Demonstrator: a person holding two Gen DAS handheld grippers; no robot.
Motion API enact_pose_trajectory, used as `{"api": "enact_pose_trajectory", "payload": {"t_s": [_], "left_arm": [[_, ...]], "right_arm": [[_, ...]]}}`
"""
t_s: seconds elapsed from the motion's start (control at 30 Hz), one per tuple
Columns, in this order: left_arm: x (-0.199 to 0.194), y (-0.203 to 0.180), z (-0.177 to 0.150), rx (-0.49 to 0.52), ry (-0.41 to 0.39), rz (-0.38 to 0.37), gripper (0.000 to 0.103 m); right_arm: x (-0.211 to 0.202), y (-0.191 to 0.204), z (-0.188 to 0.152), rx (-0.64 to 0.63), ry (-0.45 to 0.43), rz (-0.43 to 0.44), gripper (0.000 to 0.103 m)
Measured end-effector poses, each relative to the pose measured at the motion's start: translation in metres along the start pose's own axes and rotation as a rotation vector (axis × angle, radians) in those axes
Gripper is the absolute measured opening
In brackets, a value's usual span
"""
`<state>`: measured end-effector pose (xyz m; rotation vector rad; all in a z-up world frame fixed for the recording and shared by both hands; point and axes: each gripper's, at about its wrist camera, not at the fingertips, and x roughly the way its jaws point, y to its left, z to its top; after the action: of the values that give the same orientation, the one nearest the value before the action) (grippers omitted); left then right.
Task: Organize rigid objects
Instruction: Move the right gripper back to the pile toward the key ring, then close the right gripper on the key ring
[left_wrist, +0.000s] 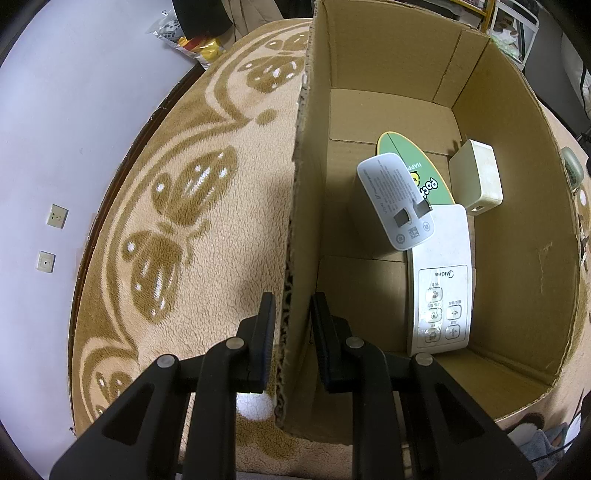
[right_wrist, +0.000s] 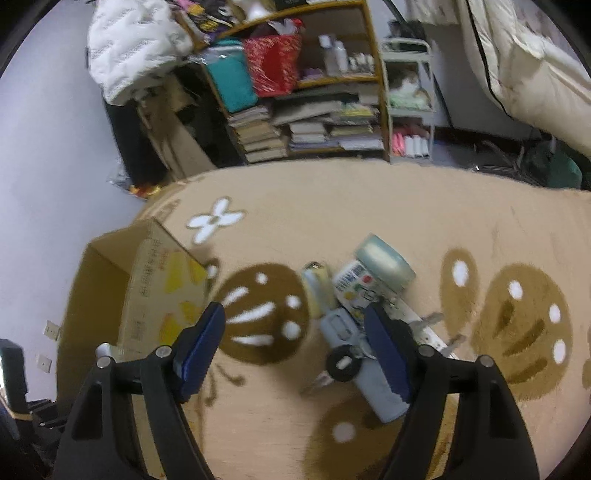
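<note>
A cardboard box (left_wrist: 509, 155) stands on a beige patterned rug (left_wrist: 192, 236). Inside lie a white Midea remote (left_wrist: 441, 288), a white plug adapter (left_wrist: 391, 195) with its prongs up, a green oval card (left_wrist: 406, 155) and a cream charger block (left_wrist: 476, 177). My left gripper (left_wrist: 293, 328) straddles the box's near left wall, one finger outside and one inside, pressed to the cardboard. My right gripper (right_wrist: 295, 343) hangs open over the rug. By its right finger lies a pile: a blue-grey device (right_wrist: 369, 373), a round pale tin (right_wrist: 384, 262), a printed carton (right_wrist: 354, 288) and a yellowish tube (right_wrist: 317, 291).
The same box (right_wrist: 107, 295) shows at the left of the right wrist view. A cluttered bookshelf (right_wrist: 306, 103) and a white rack (right_wrist: 410, 99) stand beyond the rug. A wall with sockets (left_wrist: 57, 216) runs on the left, with bags (left_wrist: 192, 40) on the floor.
</note>
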<state>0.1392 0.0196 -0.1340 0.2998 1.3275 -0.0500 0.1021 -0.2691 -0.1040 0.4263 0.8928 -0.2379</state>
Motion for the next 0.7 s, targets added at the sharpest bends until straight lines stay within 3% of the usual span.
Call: {"api": "enact_pose_trajectory", "payload": {"t_s": [0.27, 0.53, 0.63, 0.7], "left_arm": [[0.0, 0.0, 0.0, 0.001, 0.0, 0.0, 0.02], [0.0, 0.0, 0.0, 0.001, 0.0, 0.0, 0.02], [0.0, 0.0, 0.0, 0.001, 0.0, 0.001, 0.02], [0.0, 0.0, 0.0, 0.001, 0.0, 0.001, 0.02]], "right_arm": [[0.026, -0.033, -0.007, 0.087, 0.138, -0.051, 0.062], [0.041, -0.044, -0.009, 0.108, 0.161, -0.073, 0.061], [0.043, -0.046, -0.008, 0.101, 0.161, -0.094, 0.051], [0.044, -0.046, -0.008, 0.088, 0.166, -0.098, 0.051]]}}
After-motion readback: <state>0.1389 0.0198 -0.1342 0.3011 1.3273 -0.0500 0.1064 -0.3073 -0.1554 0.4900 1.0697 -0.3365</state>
